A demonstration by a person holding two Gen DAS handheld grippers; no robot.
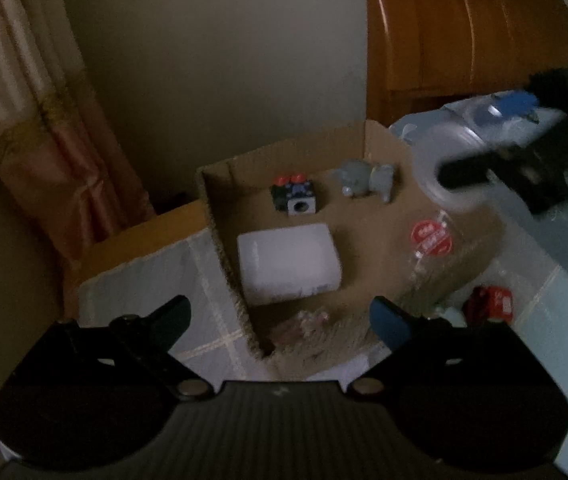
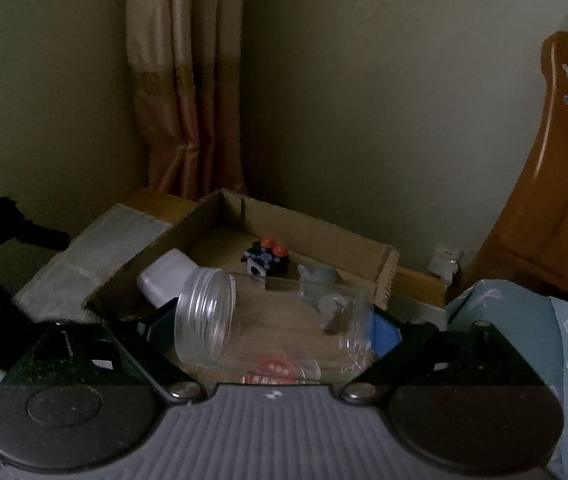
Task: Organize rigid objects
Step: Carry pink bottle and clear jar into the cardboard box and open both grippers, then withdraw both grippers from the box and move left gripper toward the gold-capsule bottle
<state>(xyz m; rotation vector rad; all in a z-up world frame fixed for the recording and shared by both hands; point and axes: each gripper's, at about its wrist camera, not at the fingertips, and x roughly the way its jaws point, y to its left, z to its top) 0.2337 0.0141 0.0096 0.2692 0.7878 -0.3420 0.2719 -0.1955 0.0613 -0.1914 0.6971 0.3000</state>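
Note:
My right gripper (image 2: 272, 328) is shut on a clear plastic jar (image 2: 272, 320) with a threaded mouth and a red label. It holds the jar on its side over the near edge of a shallow cardboard box (image 2: 315, 232). In the left wrist view the jar (image 1: 443, 216) hangs over the box's right side, held by the right gripper (image 1: 479, 160). In the box (image 1: 220, 200) lie a white block (image 1: 289, 264), a black cube toy with red knobs (image 1: 295, 194) and a grey figurine (image 1: 367, 180). My left gripper (image 1: 280, 316) is open and empty above the box's near left corner.
The box stands on a table with a light blue checked cloth (image 1: 144, 292). A red item (image 1: 491, 302) lies on the cloth right of the box. A curtain (image 1: 36, 120) hangs at the left, a wooden chair (image 1: 463, 28) stands behind.

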